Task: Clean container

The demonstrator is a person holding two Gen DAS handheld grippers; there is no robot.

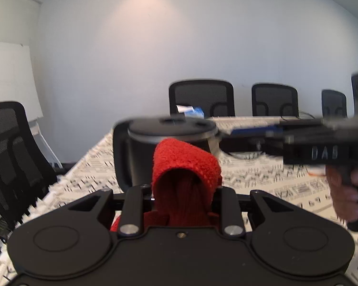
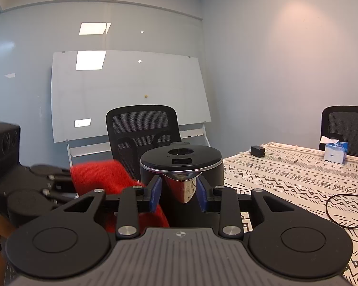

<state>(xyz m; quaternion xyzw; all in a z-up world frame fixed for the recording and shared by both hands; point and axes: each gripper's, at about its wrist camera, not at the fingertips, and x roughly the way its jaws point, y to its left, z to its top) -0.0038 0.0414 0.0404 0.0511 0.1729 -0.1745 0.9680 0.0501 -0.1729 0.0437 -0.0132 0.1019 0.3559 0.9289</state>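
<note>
Two holds are in use: our right hand-held gripper (image 2: 179, 194) is clamped on the chrome spout (image 2: 183, 188) of the black container (image 2: 181, 164), which is at the counter (image 2: 298, 181) edge. Our left hand-held gripper (image 1: 186, 190) pinches the soft red cloth (image 1: 187, 166) against its wall. We judge the container rigid and its chrome slippery, so the handle (image 1: 120, 157) offers a surer hold.

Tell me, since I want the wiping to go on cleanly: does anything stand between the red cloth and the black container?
Nothing visible does. The left tongs hold the red cloth right against the black container, whose spout the right tongs grip.
</note>
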